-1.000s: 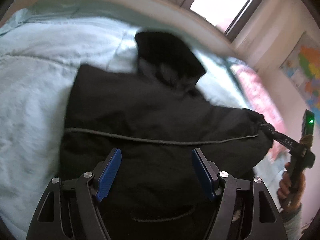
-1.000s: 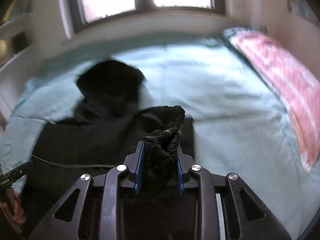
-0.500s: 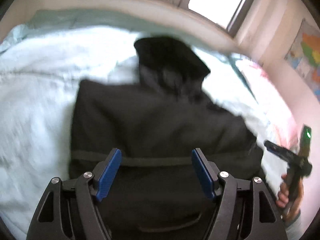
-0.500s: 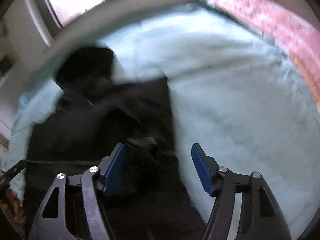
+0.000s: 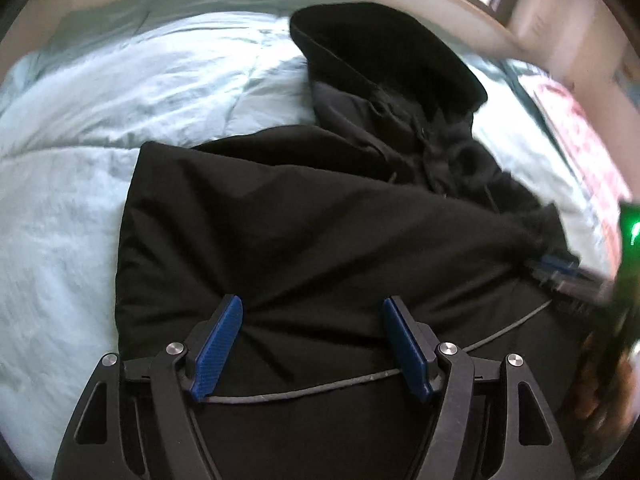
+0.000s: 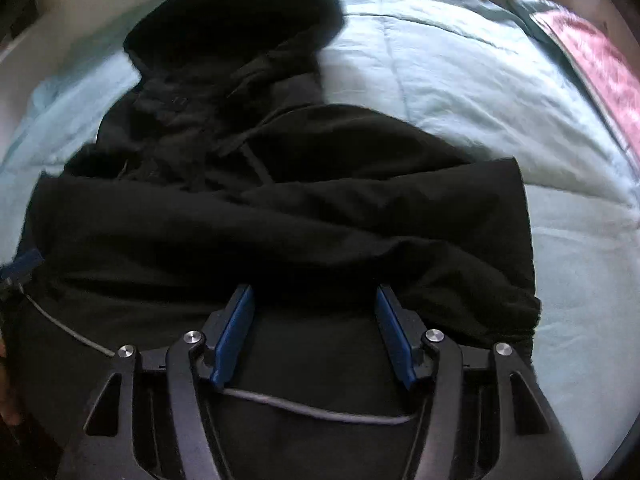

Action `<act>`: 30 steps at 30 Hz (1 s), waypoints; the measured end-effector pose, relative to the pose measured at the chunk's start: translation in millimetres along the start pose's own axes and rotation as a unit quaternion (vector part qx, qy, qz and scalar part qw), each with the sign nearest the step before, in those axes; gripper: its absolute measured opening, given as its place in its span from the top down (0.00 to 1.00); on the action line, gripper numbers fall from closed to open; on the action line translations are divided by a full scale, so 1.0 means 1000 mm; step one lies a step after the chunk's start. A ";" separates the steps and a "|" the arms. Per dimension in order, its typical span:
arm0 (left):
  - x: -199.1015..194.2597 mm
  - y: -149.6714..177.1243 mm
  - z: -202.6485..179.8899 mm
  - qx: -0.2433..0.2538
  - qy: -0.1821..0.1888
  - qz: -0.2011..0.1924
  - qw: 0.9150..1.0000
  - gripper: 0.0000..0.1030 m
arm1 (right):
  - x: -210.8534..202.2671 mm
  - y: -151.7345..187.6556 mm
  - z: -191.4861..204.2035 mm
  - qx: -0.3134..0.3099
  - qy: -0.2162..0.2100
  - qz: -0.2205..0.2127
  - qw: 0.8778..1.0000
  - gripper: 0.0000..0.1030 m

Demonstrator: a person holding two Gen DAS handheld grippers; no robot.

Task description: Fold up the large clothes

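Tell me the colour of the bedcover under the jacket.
Pale blue-green bedcover, plain and quilted, shown best in the right wrist view beside the black jacket.

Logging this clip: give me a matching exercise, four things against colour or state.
Things:
1. jacket
2. bedding
3. left gripper
4. finger pads

Colour or state:
A. blue
B. open, holding nothing
C. black, lying on the bed with its hood toward the window
D. pale blue-green

Pairs: 1-C, 2-D, 3-B, 4-A
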State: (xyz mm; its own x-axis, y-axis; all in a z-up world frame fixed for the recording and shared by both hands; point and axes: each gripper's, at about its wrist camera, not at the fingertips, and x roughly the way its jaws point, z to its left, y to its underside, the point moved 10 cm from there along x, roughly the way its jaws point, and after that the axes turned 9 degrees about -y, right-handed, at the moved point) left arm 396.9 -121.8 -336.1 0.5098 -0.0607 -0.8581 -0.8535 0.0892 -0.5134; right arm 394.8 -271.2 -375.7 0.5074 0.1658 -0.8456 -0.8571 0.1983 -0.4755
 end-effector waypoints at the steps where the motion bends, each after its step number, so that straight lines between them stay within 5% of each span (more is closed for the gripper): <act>1: 0.001 0.001 0.001 0.004 -0.003 -0.001 1.000 0.28 | -0.002 0.000 -0.005 0.010 0.004 -0.004 1.000 0.44; 7: -0.035 0.006 0.011 -0.023 0.024 -0.029 0.999 0.28 | -0.035 0.008 -0.012 0.010 0.010 -0.010 1.000 0.43; 11: -0.087 0.025 0.019 -0.051 0.067 -0.085 0.993 0.28 | -0.098 0.017 0.000 0.005 -0.029 -0.063 0.998 0.41; 14: -0.108 0.035 0.027 -0.057 0.051 -0.122 0.990 0.28 | -0.124 0.033 0.017 -0.019 -0.046 -0.086 0.995 0.40; 22: -0.050 0.068 0.048 -0.054 0.010 -0.030 0.998 0.28 | -0.055 0.078 -0.001 -0.027 0.001 -0.029 0.999 0.41; 30: -0.034 0.070 0.046 -0.046 -0.006 -0.051 0.998 0.28 | -0.045 0.080 -0.002 -0.047 0.026 -0.095 0.994 0.41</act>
State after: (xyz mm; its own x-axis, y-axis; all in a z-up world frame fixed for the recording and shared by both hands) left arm 324.6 -67.8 -343.8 0.5948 -0.0535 -0.8021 -0.8035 -0.0082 -0.5953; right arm 302.9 -265.0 -376.2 0.6572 0.0838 -0.7491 -0.7525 0.1297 -0.6457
